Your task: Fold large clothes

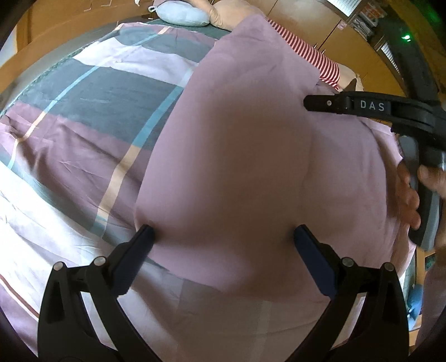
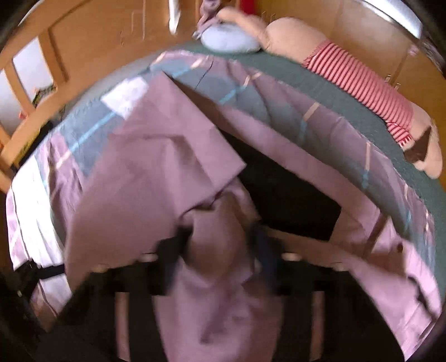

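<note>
A large mauve garment lies over a bed with a striped and checked cover. My left gripper is wide open, its fingers either side of the garment's near edge, holding nothing. The right gripper shows in the left wrist view at the garment's right side, held in a hand. In the blurred right wrist view my right gripper has a bunch of the mauve garment between its fingers, lifted above the bed.
A pale blue cushion and a plush toy in a red-striped shirt lie at the far end of the bed. Wooden cabinets and the bed frame surround it.
</note>
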### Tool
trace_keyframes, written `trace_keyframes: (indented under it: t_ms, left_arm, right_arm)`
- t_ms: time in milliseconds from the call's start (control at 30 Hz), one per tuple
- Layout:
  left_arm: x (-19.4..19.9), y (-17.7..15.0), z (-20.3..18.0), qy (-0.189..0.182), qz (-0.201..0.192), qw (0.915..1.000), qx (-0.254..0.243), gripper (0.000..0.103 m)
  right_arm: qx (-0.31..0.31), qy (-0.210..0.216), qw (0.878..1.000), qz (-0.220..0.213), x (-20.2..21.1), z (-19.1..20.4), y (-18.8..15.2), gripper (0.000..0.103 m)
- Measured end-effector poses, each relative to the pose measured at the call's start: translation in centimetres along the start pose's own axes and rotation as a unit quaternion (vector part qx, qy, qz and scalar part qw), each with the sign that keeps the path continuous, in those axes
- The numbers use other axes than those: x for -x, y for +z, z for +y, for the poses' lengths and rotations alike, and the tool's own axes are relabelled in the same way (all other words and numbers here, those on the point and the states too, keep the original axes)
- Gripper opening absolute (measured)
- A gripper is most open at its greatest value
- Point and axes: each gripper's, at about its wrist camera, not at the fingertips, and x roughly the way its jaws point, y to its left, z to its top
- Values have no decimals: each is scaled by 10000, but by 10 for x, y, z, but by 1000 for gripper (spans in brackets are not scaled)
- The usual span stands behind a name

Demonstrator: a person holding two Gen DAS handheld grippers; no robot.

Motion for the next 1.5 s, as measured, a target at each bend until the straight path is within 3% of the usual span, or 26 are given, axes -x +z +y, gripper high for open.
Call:
trace_keyframes:
  t_ms: [100,267,400,500,567,633,700,800,867,967,1000,1067,1133,1200,1233,1300,1333,1433,1500]
  left_arm:
    - [4,-2,-5,26,-85,9999,-87,101]
    - [20,-4,-20,-59,-455,9981,-413,101]
    - [8,-2,-22,39,-319,9983,-493,101]
    - [-1,1,-18,35,-132,9992,-368,101]
    - [-1,1,-17,-9,-120,9996,-275,101]
    - [2,2,-18,29,-190,9995,-251,101]
    - [11,2,-22,203,-473,9981,-328,101]
    - [19,4,-24,251,-759,9959,-419,101]
    - [21,4,-28,116,-866,9951,-460,101]
    - [11,2,-35,35,-752,9953,-611,101]
    - [5,2,-35,45,-660,9956,-659,101]
    - [-2,1,-37,111,-622,9954,-718,101]
    - [-4,4,-38,145,-565,9955,-753,101]
    - [-6,5,-40,144,-478,9952,-843,101]
    - [-7,6,-39,160,-448,9950,-879,101]
    - [-8,6,-37,154,-384,9954,-870,101]
    - [-8,6,-36,129,-381,9957,-832,101]
    - [-5,5,-34,143,-447,9959,-768,101]
    - [-1,6,-33,130,-602,9956,-704,101]
  right_arm:
    - [204,-681,9966,-413,8,15,-1,18]
    - [-287,-1428,9863,-777,2,-10,21,12]
    - [-631,-1250,9879,-670,-18,-21,19,14]
    - [-865,-1263,9791,-1336,10,-25,10,35]
    - [-1224,-1343,9553,-2331,59,-28,-11,81]
    - [-1157,-1272,9464,-2736,91,-28,-31,91]
    - [-1051,-1284,9488,-2686,109,-28,-51,91]
    - [-1139,-946,9562,-2524,119,-34,-87,89]
    - [-1248,-803,9653,-2148,112,-39,-103,77]
    - [-1456,-1034,9707,-1605,88,-59,-122,71]
    - [-1679,-1081,9687,-1476,82,-71,-128,71]
    - [-2241,-1015,9594,-1379,79,-100,-136,59]
    - [-2693,-1456,9422,-1364,79,-131,-139,60]
    - [-3086,-1705,9278,-1221,72,-171,-145,83]
    - [-3334,-2044,9144,-1047,69,-191,-149,89]
    - [-3751,-2408,8906,-900,73,-227,-159,85]
    - [-3959,-2296,8835,-999,79,-236,-164,85]
    - [-3999,-1925,8844,-1442,102,-229,-169,85]
    - [-3622,-1480,9022,-1814,113,-208,-167,85]
